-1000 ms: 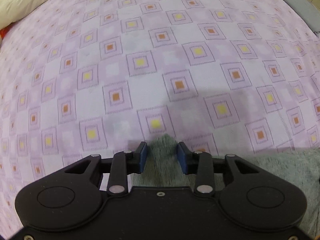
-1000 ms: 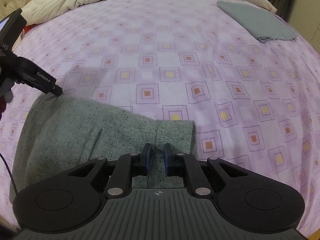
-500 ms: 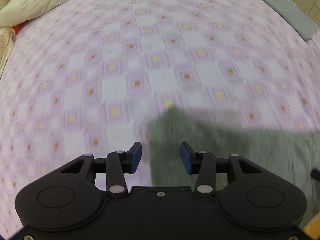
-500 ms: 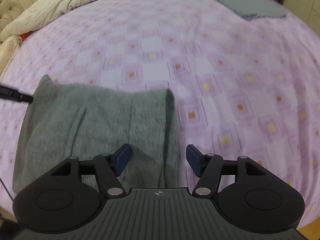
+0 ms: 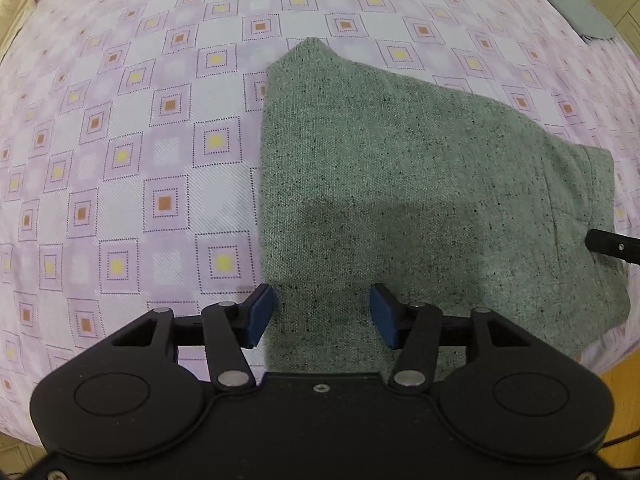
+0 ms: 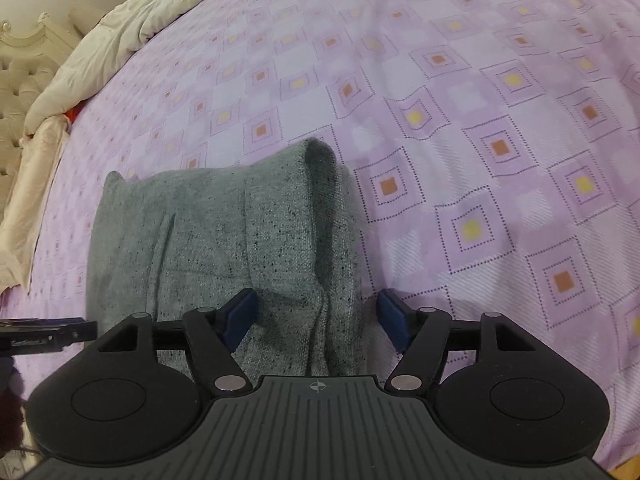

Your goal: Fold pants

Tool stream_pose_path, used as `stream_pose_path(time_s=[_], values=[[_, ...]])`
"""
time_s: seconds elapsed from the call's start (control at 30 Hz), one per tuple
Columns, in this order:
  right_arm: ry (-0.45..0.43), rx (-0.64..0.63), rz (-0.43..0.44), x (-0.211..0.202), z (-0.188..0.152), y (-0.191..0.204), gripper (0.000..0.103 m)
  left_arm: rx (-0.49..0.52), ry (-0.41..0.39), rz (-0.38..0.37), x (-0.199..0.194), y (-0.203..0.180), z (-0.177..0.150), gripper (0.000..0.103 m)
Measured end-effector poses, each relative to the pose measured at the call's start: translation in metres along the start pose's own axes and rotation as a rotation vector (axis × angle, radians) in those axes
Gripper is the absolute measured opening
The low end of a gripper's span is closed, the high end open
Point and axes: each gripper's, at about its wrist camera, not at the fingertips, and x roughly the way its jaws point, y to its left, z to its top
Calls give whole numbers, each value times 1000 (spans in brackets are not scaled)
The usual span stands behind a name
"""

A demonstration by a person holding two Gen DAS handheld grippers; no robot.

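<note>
The folded grey pants (image 5: 420,200) are lying flat on the bed's purple checked sheet (image 5: 140,140), near its front edge, with a rolled fold standing up along their right side in the right wrist view (image 6: 320,208). The left tool (image 5: 322,316) is hovering over the pants' near-left corner, its jaws having just been opening, parted and gripping nothing. The right tool (image 6: 316,316) is hanging over the right fold, its jaws having just been spreading to their widest, the blue pads clear of the cloth. A cream duvet (image 6: 100,52) is bunching at ten o'clock, and a grey folded cloth (image 5: 568,0) is lying at one o'clock.
</note>
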Motion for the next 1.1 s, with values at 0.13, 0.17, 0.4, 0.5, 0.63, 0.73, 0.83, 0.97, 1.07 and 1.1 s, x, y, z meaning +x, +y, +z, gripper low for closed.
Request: stream_pose_path(time_s=[0.13,0.17,0.4,0.5,0.63,0.73,0.83,0.97,1.07,1.1], values=[[11,-17,13,3,3,3,68,-41,-26,13,4,3,5,61],[11,-25,14,3,3,4,68,-57,-30,14,5,5,7,64],[9,-49,15,10,6,15,68,-62,-38,32,23,16,12,84],[7,-45,1,9,5,16,67,-92,-26,62,29,22,9,103],[32,-37,8,9,8,20,45,-205,10,-10,34,37,11,102],[40,-77,-5,4,10,32,30,-186,-4,-51,25,30,11,68],[13,-139,-35,-12,10,49,25,-149,-10,-119,10,17,11,15],[-35,-208,-39,-36,13,75,23,-146,-74,-91,-20,9,10,14],[-82,-241,-9,-47,27,95,23,-167,-129,-102,-46,18,13,13],[-102,-250,7,-49,34,104,23,-165,-155,-91,-55,21,17,13]])
